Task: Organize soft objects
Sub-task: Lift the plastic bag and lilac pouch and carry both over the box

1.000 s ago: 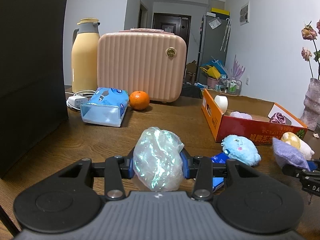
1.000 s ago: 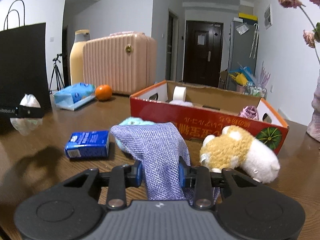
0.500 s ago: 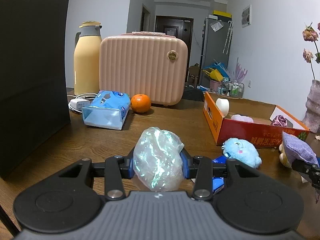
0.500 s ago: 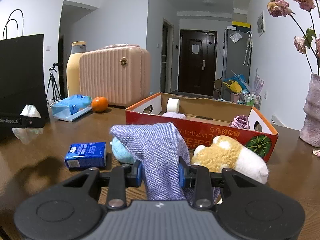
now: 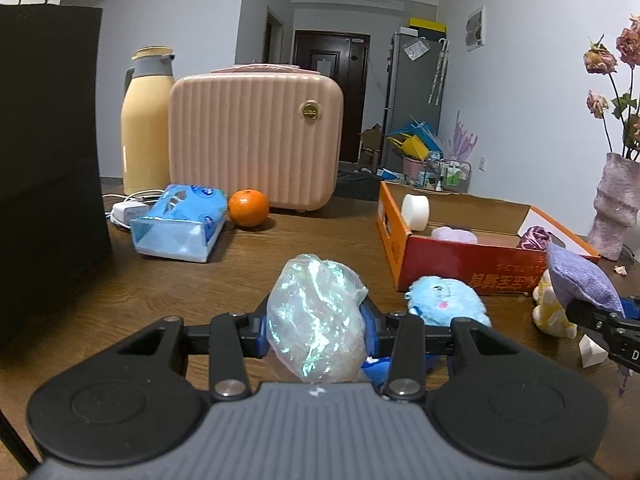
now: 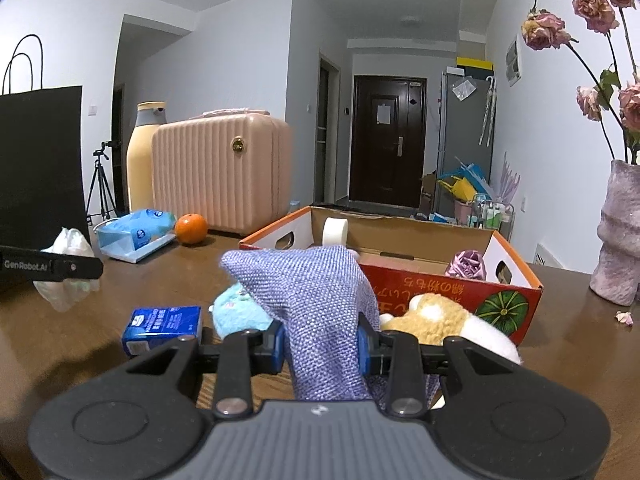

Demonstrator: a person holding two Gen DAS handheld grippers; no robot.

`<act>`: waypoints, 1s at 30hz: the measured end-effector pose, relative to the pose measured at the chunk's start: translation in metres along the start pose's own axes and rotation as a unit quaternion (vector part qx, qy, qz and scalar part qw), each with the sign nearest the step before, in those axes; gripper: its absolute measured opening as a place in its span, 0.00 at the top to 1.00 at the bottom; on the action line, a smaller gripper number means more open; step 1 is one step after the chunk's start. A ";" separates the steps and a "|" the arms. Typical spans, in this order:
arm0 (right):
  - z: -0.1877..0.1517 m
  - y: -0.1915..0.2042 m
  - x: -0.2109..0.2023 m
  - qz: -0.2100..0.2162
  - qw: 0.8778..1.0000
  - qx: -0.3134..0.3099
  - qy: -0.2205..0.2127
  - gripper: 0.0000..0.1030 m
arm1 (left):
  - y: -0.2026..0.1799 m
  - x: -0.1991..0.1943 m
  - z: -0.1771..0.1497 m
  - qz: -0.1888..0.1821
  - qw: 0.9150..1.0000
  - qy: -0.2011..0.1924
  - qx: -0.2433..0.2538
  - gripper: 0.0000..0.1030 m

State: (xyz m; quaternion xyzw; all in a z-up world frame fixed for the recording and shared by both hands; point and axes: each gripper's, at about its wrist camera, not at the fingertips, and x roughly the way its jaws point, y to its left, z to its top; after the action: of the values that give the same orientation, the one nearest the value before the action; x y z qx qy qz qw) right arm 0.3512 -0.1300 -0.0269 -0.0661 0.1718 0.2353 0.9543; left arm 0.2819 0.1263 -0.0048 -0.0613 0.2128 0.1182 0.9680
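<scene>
Purple woven pouch (image 6: 320, 312) is clamped in the right tool (image 6: 320, 346); the left tool (image 5: 316, 332) grips one iridescent bag (image 5: 316, 320). One open cardboard box (image 6: 516, 296) sits ahead, bare table (image 5: 320, 240) beside it.

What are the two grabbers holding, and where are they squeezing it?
The left gripper squeezes a crinkly, shiny plastic bag around its middle. The right gripper pinches a purple woven cloth pouch near its lower end, its wide top sticking up.
</scene>
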 end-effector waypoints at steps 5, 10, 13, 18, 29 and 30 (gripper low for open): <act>0.002 -0.003 0.001 -0.004 1.000 -0.004 -0.006 0.69 | -0.012 0.003 0.002 -0.006 1.000 0.000 0.004 0.60; 0.003 -0.009 0.003 -0.008 1.000 -0.003 -0.009 0.69 | -0.024 0.006 0.005 -0.014 1.000 -0.001 0.011 0.60; 0.004 -0.013 0.003 -0.011 1.000 -0.005 -0.012 0.69 | -0.031 0.008 0.008 -0.019 1.000 -0.002 0.014 0.60; 0.005 -0.020 0.006 -0.015 1.000 -0.004 -0.014 0.69 | -0.045 0.014 0.013 -0.028 0.999 -0.005 0.018 0.60; 0.012 -0.035 0.014 -0.023 0.999 0.000 -0.022 0.69 | -0.071 0.031 0.021 -0.045 0.999 -0.005 0.023 0.60; 0.013 -0.036 0.015 -0.024 0.999 0.000 -0.022 0.69 | -0.073 0.033 0.022 -0.045 0.999 -0.005 0.023 0.60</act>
State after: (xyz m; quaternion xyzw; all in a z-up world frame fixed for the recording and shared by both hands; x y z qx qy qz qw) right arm 0.3843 -0.1528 -0.0189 -0.0645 0.1490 0.2140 0.9632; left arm 0.3382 0.0665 0.0059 -0.0483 0.2075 0.0695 0.9746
